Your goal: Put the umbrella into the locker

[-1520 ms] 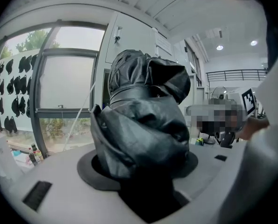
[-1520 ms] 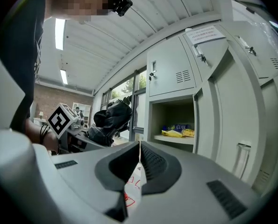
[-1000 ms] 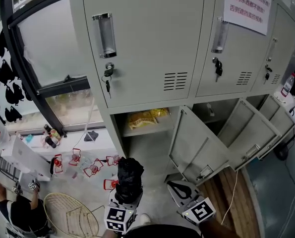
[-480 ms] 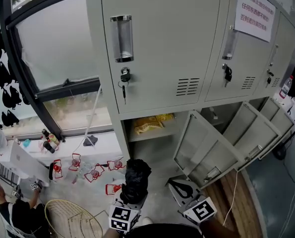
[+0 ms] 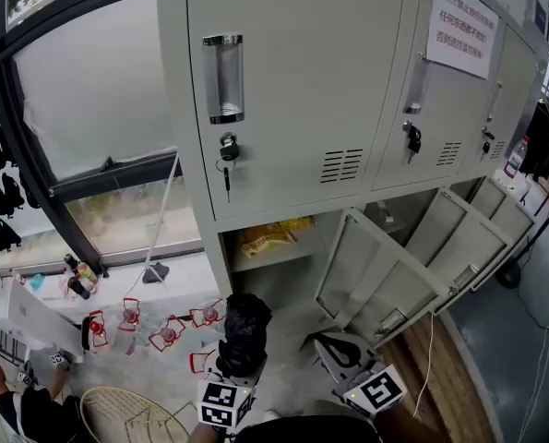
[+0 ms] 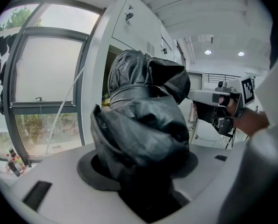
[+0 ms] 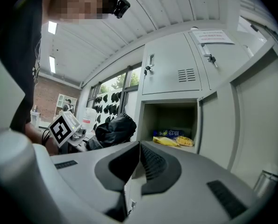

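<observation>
A folded black umbrella (image 5: 244, 326) stands up out of my left gripper (image 5: 237, 365), whose jaws are shut on its lower part. In the left gripper view the umbrella (image 6: 143, 125) fills the middle and hides the fingertips of that gripper (image 6: 139, 174). The grey locker (image 5: 292, 90) is ahead; its lower left compartment (image 5: 279, 270) stands open, with yellow snack bags (image 5: 269, 238) on its shelf. My right gripper (image 5: 334, 349) hangs just right of the umbrella, below the open door (image 5: 371, 275). Its jaws (image 7: 139, 146) are together with nothing between them, pointing at the open compartment (image 7: 171, 120).
The upper locker doors are closed, with keys in their locks (image 5: 226, 160) and a paper notice (image 5: 461, 26). A second lower door (image 5: 468, 247) hangs open at the right. A window (image 5: 80, 109) is at the left. Red items (image 5: 131, 317), bottles (image 5: 76, 280) and a wire basket (image 5: 131, 413) lie on the floor.
The head view has swung a little, so the locker sits differently in frame. Both grippers stay low in front of the open compartment. The left still grips the umbrella.
</observation>
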Available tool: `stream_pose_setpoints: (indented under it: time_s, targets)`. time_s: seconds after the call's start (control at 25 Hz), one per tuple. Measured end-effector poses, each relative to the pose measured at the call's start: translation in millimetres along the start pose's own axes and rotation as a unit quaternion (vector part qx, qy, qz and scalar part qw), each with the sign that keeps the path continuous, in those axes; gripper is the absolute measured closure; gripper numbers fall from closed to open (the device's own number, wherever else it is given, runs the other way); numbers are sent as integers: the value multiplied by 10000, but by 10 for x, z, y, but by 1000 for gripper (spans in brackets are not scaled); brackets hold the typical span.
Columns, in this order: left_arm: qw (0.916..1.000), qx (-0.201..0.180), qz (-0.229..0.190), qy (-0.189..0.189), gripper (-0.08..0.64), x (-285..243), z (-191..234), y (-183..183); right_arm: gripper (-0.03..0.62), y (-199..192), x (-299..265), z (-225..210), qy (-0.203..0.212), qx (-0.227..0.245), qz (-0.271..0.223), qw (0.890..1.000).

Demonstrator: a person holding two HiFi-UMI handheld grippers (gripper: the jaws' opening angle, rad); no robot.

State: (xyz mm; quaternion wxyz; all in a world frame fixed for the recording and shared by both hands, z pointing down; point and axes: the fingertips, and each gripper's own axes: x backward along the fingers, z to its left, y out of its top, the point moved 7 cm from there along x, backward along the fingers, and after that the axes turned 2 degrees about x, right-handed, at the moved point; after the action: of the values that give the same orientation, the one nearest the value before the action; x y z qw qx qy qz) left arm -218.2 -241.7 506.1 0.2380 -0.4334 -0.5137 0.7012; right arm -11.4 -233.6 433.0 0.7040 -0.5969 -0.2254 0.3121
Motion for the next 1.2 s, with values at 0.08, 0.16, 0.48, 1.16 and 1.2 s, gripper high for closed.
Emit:
stream_pose_setpoints:
  time_s: [0.08,0.16,0.48,1.16,1.2]
  targets:
    - [10000,26,35,-57,293,-60,-22,-19,563,-3,23,-31,-36,-19,-13,10000]
    - [9999,46,109,-111,293,-122,-55,-49,563,-31,41,-56,-36,-18,1,10000]
    - [9987,-4,511,-63,293,-371,-127,-97,563,-103,-78,-258,149,-166,-152,9996]
    - [9956,263,900,68,292,-1126,-66,-239,563,-271,-317,-589,667,-153,51,9976]
    - [9953,274,929,78,292,-1159,-56,-245,563,-273,-323,-595,688,-179,56,9975]
